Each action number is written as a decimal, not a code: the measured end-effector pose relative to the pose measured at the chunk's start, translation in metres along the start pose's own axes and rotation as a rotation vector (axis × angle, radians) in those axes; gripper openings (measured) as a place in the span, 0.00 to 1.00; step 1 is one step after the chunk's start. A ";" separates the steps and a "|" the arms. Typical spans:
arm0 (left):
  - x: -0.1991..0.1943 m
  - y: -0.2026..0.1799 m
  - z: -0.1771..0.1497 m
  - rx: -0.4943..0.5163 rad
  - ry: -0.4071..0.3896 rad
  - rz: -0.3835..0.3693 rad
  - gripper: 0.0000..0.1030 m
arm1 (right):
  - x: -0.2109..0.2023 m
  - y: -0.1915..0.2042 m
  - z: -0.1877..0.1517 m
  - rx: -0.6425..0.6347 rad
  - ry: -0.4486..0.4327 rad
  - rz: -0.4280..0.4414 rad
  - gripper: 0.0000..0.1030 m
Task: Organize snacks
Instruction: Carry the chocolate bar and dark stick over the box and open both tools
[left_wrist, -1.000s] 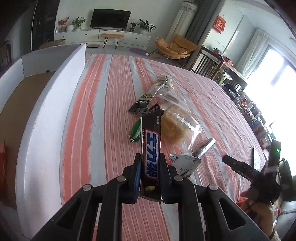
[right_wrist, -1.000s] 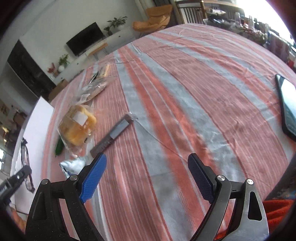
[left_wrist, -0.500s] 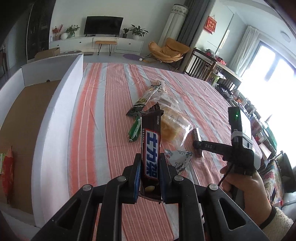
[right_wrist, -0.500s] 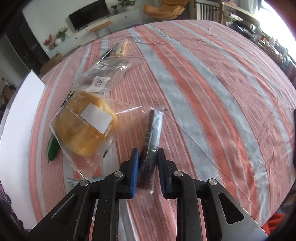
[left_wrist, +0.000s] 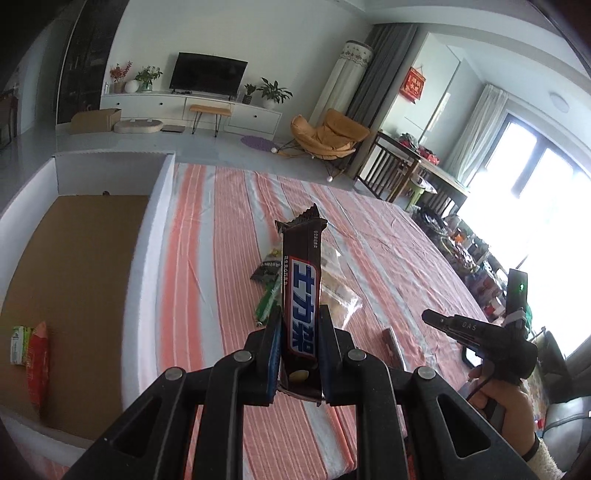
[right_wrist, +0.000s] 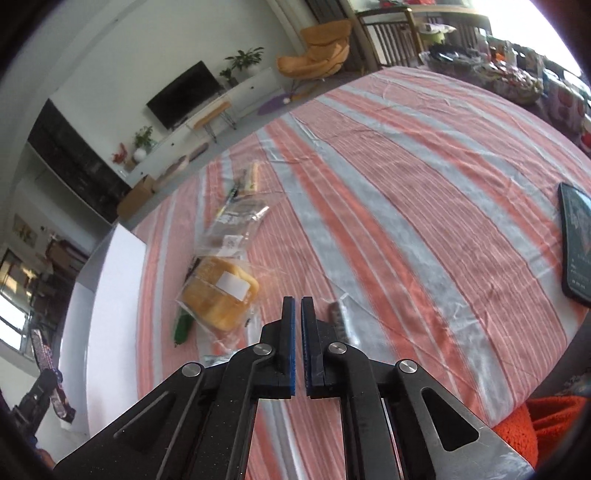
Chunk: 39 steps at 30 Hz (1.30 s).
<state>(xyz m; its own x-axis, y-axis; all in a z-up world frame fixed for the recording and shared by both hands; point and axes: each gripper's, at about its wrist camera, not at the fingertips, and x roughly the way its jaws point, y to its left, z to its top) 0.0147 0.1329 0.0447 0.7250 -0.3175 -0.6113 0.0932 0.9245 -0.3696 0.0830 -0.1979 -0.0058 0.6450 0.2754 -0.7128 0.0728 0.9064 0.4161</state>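
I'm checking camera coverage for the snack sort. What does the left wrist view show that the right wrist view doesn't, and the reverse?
Only left wrist: the inside of the white box, with a red packet on its cardboard floor. Only right wrist: a phone on the striped cloth, and the right gripper shut on nothing. Both: the bagged bread and green packet on that cloth.

1. The chocolate bar has a glossy dark brown plastic wrapper with crimped ends.
2. The left gripper is matt black plastic, with round bright metal pins at the joints.
3. The tablecloth is woven cloth, matt and slightly creased.
4. The bread bag is clear, shiny film (a white paper label sits on it).
5. The box has smooth matt white walls and a brown cardboard floor.
6. The phone has a glossy glass face.
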 end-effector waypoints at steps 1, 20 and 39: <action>-0.005 0.005 0.003 -0.007 -0.014 0.011 0.16 | 0.001 0.002 0.002 -0.005 0.002 0.009 0.04; -0.023 0.063 0.000 -0.088 -0.033 0.073 0.16 | 0.085 -0.006 -0.043 -0.315 0.265 -0.289 0.18; -0.063 0.153 0.019 -0.178 -0.115 0.355 0.16 | -0.013 0.227 -0.004 -0.309 0.165 0.494 0.16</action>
<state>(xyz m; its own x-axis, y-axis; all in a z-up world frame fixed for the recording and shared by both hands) -0.0033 0.2987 0.0401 0.7630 0.0499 -0.6445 -0.2889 0.9182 -0.2710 0.0883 0.0053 0.0956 0.4180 0.7110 -0.5655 -0.4452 0.7029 0.5547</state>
